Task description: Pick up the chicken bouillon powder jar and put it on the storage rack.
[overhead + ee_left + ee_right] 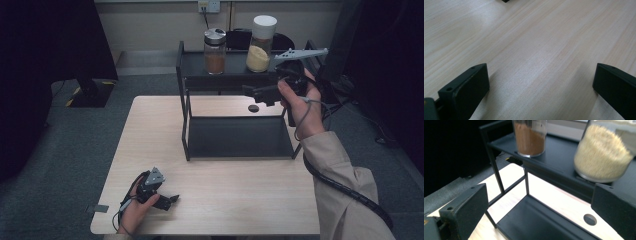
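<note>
I had the right tool [257, 93] raised at the right end of the black two-tier rack [186, 75], level with its upper shelf, and its jaws stood wide apart with nothing between them. From the right gripper view, the jar of yellow grains [602, 155] sat just ahead of the right-hand jaw, blurred and near, standing upright on the upper shelf without touching either jaw. The jar of brown powder [530, 137] stood farther along the same shelf, also upright and well apart from the yellow one. In the high view the yellow jar carried a white cap and the brown jar a silver lid; both stood near the back of the rack's top tier. The lower tray of the rack lay flat on the tabletop [150, 130], and I saw a small round hole [590, 219] in the wood just behind it.

My left tool [167, 201] lay low near the front left corner of the tabletop, held in the left hand [132, 210] with its cable trailing off the edge. Its jaws were also spread wide and released; the left gripper view showed bare pale wood grain between them. It sat well apart from the rack and from both jars. The right hand [300, 102] and its beige sleeve came in from the lower right.
</note>
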A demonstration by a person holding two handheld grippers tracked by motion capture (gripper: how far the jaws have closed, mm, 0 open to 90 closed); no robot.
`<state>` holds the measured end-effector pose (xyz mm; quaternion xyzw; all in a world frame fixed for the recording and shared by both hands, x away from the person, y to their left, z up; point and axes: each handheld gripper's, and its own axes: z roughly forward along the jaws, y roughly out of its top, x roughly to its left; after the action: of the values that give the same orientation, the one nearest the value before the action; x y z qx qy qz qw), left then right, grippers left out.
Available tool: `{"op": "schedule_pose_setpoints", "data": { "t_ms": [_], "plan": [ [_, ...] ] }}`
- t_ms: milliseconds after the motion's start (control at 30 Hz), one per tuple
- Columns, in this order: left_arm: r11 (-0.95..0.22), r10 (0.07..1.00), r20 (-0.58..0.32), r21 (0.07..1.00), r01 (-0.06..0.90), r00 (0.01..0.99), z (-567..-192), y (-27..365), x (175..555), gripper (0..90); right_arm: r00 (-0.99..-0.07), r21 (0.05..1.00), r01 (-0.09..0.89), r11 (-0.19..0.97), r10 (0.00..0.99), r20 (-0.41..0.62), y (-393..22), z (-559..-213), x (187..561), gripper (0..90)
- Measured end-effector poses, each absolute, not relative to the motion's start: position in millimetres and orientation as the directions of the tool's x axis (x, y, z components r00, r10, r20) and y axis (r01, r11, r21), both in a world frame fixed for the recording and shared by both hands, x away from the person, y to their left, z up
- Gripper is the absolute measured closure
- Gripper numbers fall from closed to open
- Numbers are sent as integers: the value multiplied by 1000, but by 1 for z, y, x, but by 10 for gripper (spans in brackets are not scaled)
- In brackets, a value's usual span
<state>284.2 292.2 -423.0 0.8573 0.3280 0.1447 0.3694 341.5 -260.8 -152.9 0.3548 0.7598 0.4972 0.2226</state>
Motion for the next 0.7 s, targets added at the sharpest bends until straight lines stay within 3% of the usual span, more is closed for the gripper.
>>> {"op": "schedule_pose_setpoints", "data": {
  "t_ms": [700],
  "plan": [
    [-512, 669, 7, 729, 454, 743, -423, 292, 284, 0, -643, 904, 349, 245, 765, 41, -272, -189, 339, 0]
  ]
}}
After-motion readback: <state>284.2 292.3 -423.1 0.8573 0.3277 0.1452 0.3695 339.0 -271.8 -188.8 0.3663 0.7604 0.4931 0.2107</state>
